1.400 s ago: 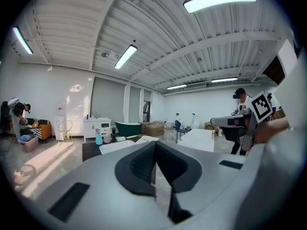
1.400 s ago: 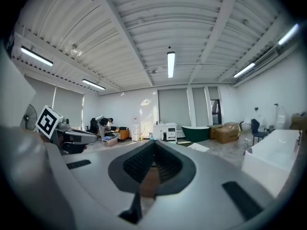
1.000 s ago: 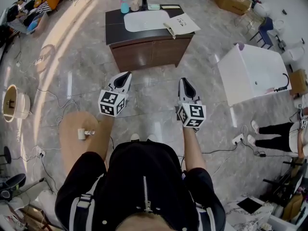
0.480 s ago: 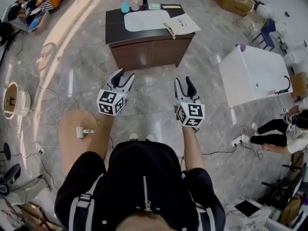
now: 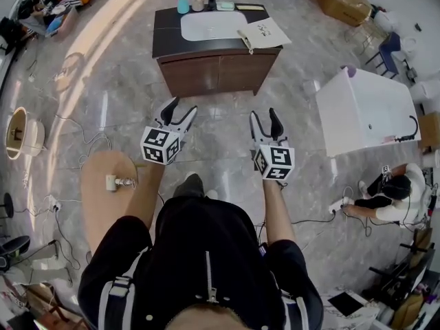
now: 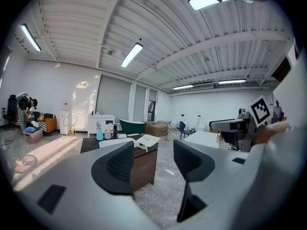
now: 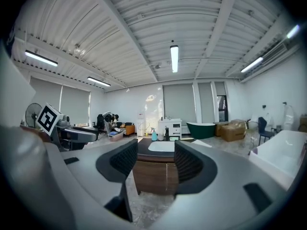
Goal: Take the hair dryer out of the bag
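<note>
Head view shows the left gripper and the right gripper held side by side over the floor, both pointing toward the dark-topped cabinet and well apart from it. The white bag lies at the front right corner of the cabinet top, just beside the basin. The hair dryer is not visible, so I judge it is inside. Both pairs of jaws have just been opening and now stand wide apart, which I read as preparation for a grasp, with the whole approach not yet done. Left gripper view shows its ribbed pads apart with nothing held between them, and the bag from the side, which the view from above cannot give. Right gripper view shows its jaws apart and empty too, framing the basin and a blue bottle; there the bag is hard to make out.
</note>
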